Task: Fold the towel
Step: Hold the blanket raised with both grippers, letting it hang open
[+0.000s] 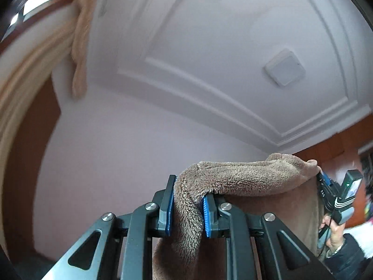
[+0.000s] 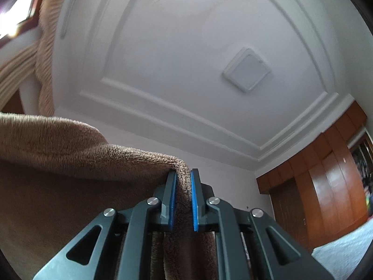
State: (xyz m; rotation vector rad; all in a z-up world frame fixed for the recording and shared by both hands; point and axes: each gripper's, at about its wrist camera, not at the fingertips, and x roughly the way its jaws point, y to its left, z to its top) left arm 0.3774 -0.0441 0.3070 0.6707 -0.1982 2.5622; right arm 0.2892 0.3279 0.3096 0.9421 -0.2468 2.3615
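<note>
Plush brown fleece towel (image 1: pixel 244 175) hangs in the air, stretched between left gripper (image 1: pixel 188 206) and right gripper (image 2: pixel 183 199), each clamped on a top corner: looks soft, limp and light, likely sags, so best pinched deep at corners.

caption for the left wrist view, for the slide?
Left gripper clamped on a bunched edge of the brown towel, right gripper pinching its far end, both raised toward the white ceiling.

Pale bed surface (image 2: pixel 345 254), nothing visible on it
</note>
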